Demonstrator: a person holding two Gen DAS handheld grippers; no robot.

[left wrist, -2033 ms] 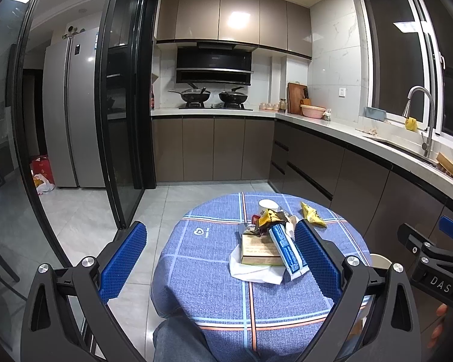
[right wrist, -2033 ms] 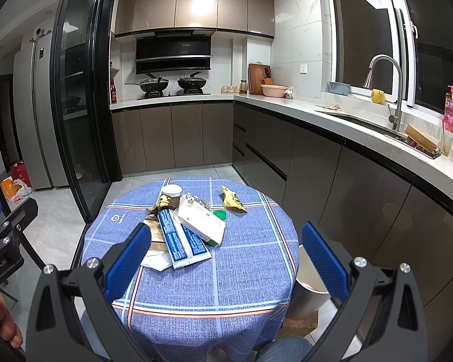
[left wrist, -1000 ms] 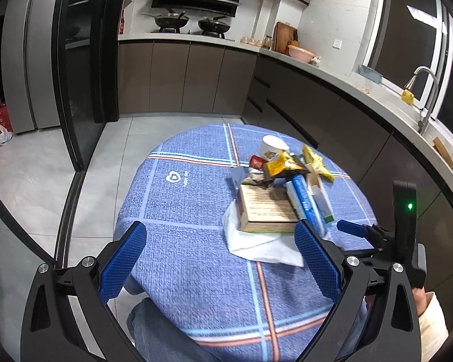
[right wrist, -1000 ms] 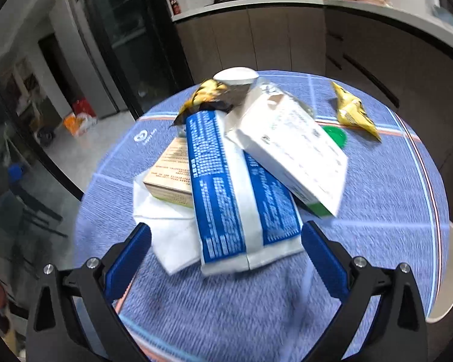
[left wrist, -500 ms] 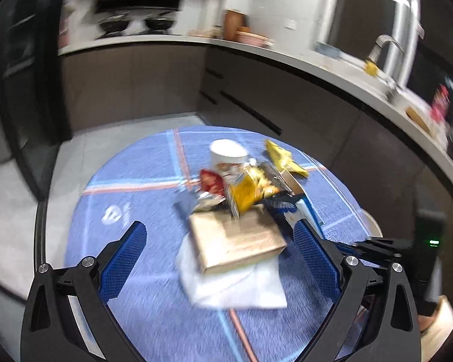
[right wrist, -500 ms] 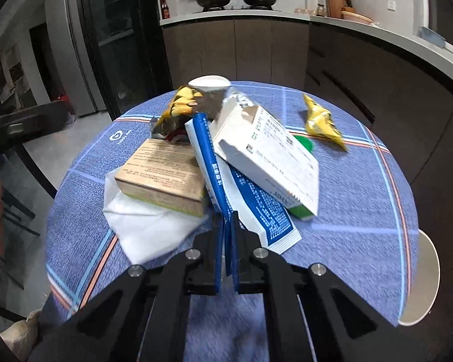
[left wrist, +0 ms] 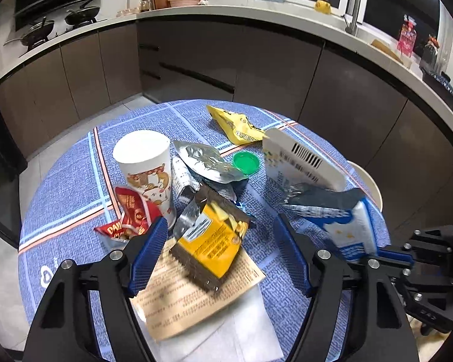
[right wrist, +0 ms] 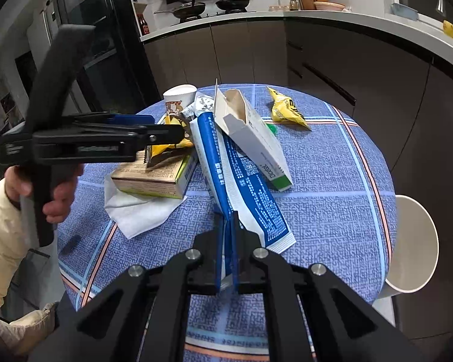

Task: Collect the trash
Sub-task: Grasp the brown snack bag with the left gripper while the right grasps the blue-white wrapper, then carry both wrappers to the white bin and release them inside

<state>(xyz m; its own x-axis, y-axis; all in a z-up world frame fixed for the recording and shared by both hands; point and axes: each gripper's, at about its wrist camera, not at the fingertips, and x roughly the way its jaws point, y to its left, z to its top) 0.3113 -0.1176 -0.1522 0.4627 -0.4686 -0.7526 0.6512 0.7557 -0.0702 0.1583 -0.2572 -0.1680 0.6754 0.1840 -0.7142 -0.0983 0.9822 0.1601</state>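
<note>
My right gripper point(right wrist: 226, 235) sits at the bottom centre of its frame, jaws clamped together on the near edge of the blue and white packet point(right wrist: 241, 181), which runs from my pads up toward the middle of the frame. An open white carton point(right wrist: 253, 141) leans across that packet's upper part, its flap standing up.

My left gripper point(left wrist: 220, 247) has its jaws closing, blue pads on either side of the yellow snack wrapper point(left wrist: 210, 241) in the lower centre of its frame; the pads do not yet press on it. That wrapper lies on a tan cardboard box point(left wrist: 193, 292), and the box rests on a white napkin point(left wrist: 241, 331) at the bottom of the frame.

Around them on the blue checked tablecloth point(left wrist: 63, 187): a white paper cup point(left wrist: 145, 166) stands upright at centre left, with a red wrapper point(left wrist: 130, 214) just below it against its base. A silver foil pouch point(left wrist: 205, 163) lies right of the cup, and a green bottle cap point(left wrist: 246, 163) just beside it. A crumpled yellow packet point(left wrist: 235, 126) lies apart in the upper centre.

In the right view, my left hand point(right wrist: 54, 193) grips the handle at the left edge, a cream sleeve point(right wrist: 0, 241) below it. A white stool seat point(right wrist: 413, 244) shows past the table's right edge.
</note>
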